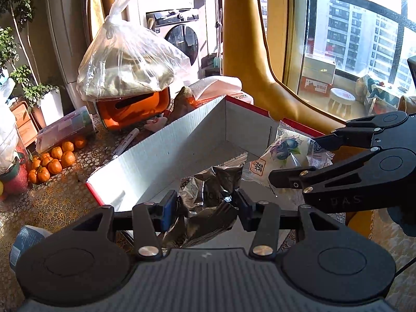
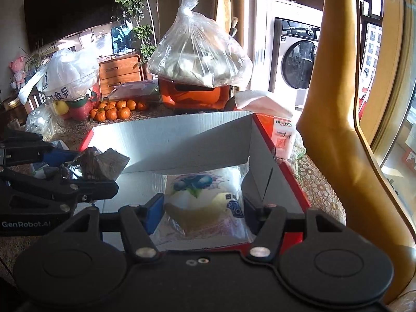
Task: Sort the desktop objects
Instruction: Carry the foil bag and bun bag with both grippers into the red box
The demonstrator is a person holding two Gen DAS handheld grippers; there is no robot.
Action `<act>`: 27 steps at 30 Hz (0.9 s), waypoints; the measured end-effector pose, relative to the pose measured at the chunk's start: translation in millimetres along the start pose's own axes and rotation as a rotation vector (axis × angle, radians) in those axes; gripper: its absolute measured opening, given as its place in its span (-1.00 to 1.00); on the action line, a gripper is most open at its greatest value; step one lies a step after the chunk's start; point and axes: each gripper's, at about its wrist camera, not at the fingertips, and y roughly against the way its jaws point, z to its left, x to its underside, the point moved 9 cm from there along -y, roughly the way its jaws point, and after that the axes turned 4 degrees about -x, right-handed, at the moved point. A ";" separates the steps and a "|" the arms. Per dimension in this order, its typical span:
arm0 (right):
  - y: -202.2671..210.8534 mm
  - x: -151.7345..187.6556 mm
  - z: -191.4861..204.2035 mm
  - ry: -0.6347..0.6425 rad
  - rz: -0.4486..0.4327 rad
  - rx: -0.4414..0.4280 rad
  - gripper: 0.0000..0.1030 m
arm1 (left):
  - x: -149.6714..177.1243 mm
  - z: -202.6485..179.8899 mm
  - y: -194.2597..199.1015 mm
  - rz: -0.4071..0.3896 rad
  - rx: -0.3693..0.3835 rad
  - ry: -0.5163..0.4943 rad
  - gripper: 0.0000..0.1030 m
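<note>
Open-topped cardboard box (image 2: 197,140) with bare floor room inside, tall white walls hemming it on the far and right sides, orange appliance (image 2: 193,96) under a bulging plastic bag (image 2: 200,57) blocking behind, tangerines (image 2: 114,110) crowding the desk (image 1: 59,195) to the left

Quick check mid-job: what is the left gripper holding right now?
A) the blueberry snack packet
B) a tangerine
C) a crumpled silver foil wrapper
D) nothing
C: the left gripper has its blue pads pressed on the crumpled foil wrapper over the box; the blueberry packet sits in the right gripper.
</note>
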 end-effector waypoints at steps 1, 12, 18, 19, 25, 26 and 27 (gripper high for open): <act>-2.7 0.1 -0.7 0.009 0.009 -0.008 0.21 | -0.3 -0.9 -3.3 0.008 0.010 -0.009 -0.09; -35.2 -1.8 -14.4 0.111 0.141 -0.045 0.21 | -0.1 -2.6 -40.9 0.122 0.046 -0.078 -0.09; -58.6 3.0 -9.3 0.195 0.232 -0.078 0.21 | 6.9 -6.7 -65.3 0.192 0.065 -0.115 -0.09; -62.4 4.2 -8.1 0.212 0.247 -0.085 0.21 | 8.1 -7.7 -68.8 0.205 0.068 -0.130 -0.09; -80.3 4.8 -6.2 0.267 0.298 -0.095 0.21 | 12.0 -6.8 -84.6 0.264 0.074 -0.168 -0.09; -82.2 5.0 -5.9 0.271 0.305 -0.103 0.21 | 12.9 -6.4 -87.3 0.276 0.076 -0.169 -0.09; -85.0 5.8 -6.5 0.275 0.316 -0.109 0.21 | 14.1 -6.7 -90.3 0.290 0.078 -0.174 -0.09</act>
